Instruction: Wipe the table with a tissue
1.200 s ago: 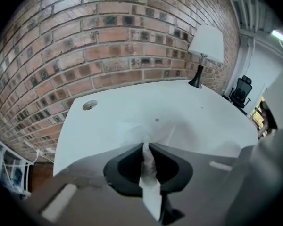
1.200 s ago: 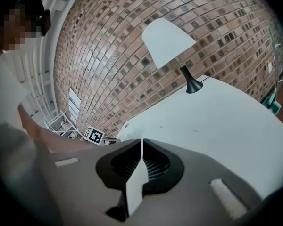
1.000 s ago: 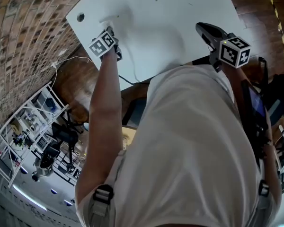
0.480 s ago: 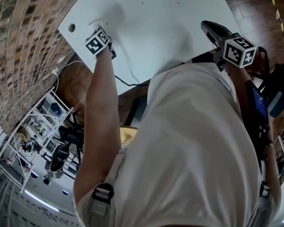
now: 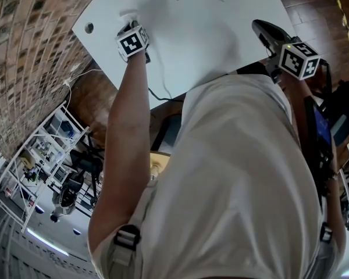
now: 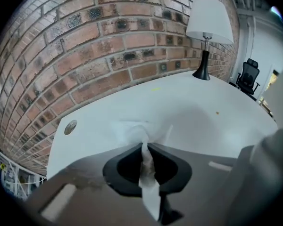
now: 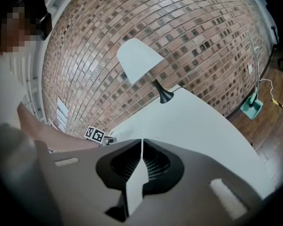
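A crumpled white tissue (image 6: 134,130) lies on the white table (image 5: 209,16) near its left corner, also visible as the tissue (image 5: 128,14) in the head view. My left gripper (image 6: 144,146) points steeply down at it. Its jaws are closing and pinch a strip of the tissue between the pads, pressing the wad to the tabletop. In the head view the left gripper (image 5: 131,28) sits beside a round hole (image 5: 89,27). My right gripper (image 7: 141,140) is shut with nothing in it and hovers over the table's near right edge, shown as the right gripper (image 5: 266,32).
A white-shaded lamp (image 6: 208,27) stands at the table's far side against the brick wall (image 6: 99,41). A cable (image 5: 158,83) hangs off the near edge. An office chair (image 6: 247,76) and a green broom and dustpan (image 7: 251,102) stand on the wooden floor beyond.
My left gripper slid the tissue across the table near the left corner, first left, then right and farther in, and its wrist rolled. The right gripper drifted slightly right.
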Demonstrator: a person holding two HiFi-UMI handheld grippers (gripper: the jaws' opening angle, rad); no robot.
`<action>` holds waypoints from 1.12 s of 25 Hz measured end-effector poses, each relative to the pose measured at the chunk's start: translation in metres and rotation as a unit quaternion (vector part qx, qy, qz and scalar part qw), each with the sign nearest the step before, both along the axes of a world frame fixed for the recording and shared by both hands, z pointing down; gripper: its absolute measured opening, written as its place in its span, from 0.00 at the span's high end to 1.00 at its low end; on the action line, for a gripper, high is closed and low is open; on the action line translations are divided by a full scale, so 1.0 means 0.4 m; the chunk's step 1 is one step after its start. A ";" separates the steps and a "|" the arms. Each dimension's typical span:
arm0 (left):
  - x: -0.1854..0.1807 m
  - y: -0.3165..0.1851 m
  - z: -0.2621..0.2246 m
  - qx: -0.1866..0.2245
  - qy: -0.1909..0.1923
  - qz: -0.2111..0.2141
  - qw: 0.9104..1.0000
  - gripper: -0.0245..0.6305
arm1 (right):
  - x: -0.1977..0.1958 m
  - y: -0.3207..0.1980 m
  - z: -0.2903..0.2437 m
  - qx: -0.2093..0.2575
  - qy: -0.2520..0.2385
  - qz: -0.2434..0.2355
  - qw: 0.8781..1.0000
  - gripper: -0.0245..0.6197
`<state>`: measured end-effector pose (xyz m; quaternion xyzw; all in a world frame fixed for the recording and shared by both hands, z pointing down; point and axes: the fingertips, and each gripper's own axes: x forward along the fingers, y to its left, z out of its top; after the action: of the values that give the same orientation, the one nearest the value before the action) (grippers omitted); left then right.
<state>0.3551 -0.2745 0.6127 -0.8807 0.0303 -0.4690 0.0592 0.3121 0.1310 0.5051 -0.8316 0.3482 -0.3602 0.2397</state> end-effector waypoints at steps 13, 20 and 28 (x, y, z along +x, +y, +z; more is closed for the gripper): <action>-0.027 0.237 0.024 -0.069 -0.020 0.253 0.965 0.94 | -0.028 -0.042 0.000 0.000 -0.001 -0.008 1.000 0.94; -0.115 0.384 0.052 -0.057 -0.032 0.354 0.933 0.94 | -0.014 -0.084 0.014 0.007 0.006 -0.025 1.000 0.94; -0.175 0.207 0.049 -0.039 -0.028 0.241 0.969 0.93 | -0.017 -0.107 -0.005 0.010 0.010 -0.039 0.999 0.93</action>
<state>0.2850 -0.1916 0.6325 -0.8502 -0.2033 -0.4660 0.1366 0.3052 0.0883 0.5030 -0.8183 0.3864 -0.3579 0.2302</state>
